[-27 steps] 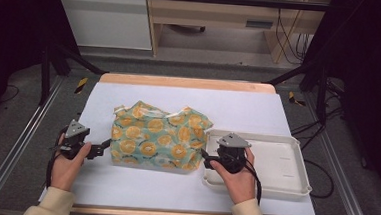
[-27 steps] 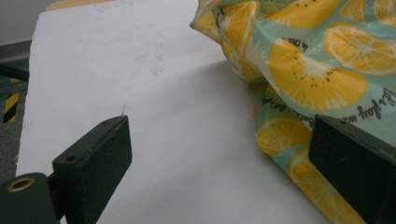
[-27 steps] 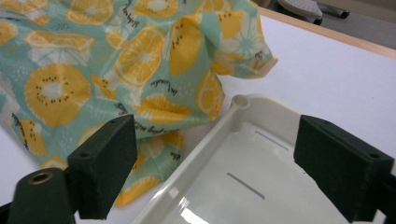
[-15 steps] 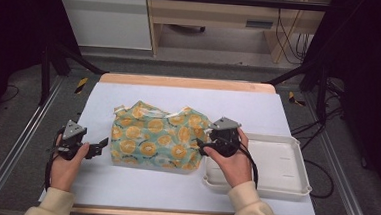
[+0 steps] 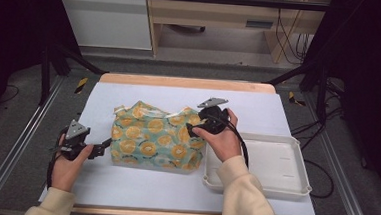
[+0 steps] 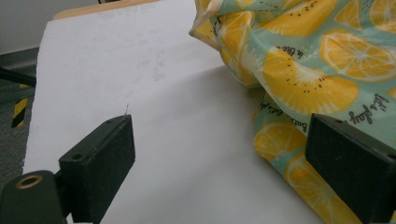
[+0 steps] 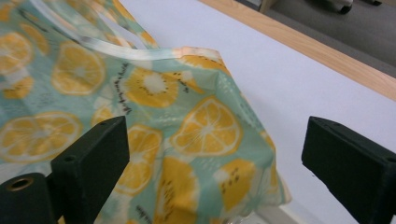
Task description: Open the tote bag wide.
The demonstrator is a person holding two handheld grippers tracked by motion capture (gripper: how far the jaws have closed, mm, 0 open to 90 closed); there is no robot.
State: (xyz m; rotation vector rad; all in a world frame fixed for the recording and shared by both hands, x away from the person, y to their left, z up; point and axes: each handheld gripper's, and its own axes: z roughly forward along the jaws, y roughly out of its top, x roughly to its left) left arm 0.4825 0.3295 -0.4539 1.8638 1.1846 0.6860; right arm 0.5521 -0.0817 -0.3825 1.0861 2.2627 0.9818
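Right gripper [image 5: 193,130] now over cloth [image 5: 151,141]

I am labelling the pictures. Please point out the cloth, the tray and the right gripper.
cloth [image 5: 149,140], high view, middle of the lemon print
tray [image 5: 294,186], high view, near right rim
right gripper [image 5: 191,130], high view, between its open jaw tips

Teal lemon-print cloth bag [image 5: 156,140]: thin, soft, creased, slight sheen. White table cover [image 5: 123,183]: matt, smooth, paper-like. Pale wood table edge [image 5: 185,82]: smooth. White rectangular plastic tray [image 5: 275,168]: smooth, satin. Black tongs [image 6: 224,158]: matt plastic.
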